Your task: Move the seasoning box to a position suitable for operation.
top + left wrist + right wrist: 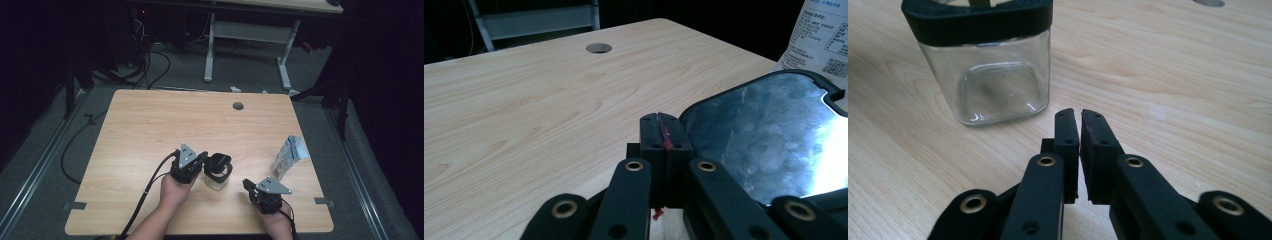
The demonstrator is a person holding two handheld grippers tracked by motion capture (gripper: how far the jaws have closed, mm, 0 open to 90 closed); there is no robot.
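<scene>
Left tongs (663,131) clenched, empty, just beside jar (983,70); right tongs (1079,122) nearly clenched, empty, jar ahead. Approach step; next: open, grasp jar.

The table (150,130) is pale matt wood grain. The jar (988,80) is clear glossy glass with a black plastic rim; its lid (769,135) shines. The pouch (290,155) looks like printed paper.
</scene>
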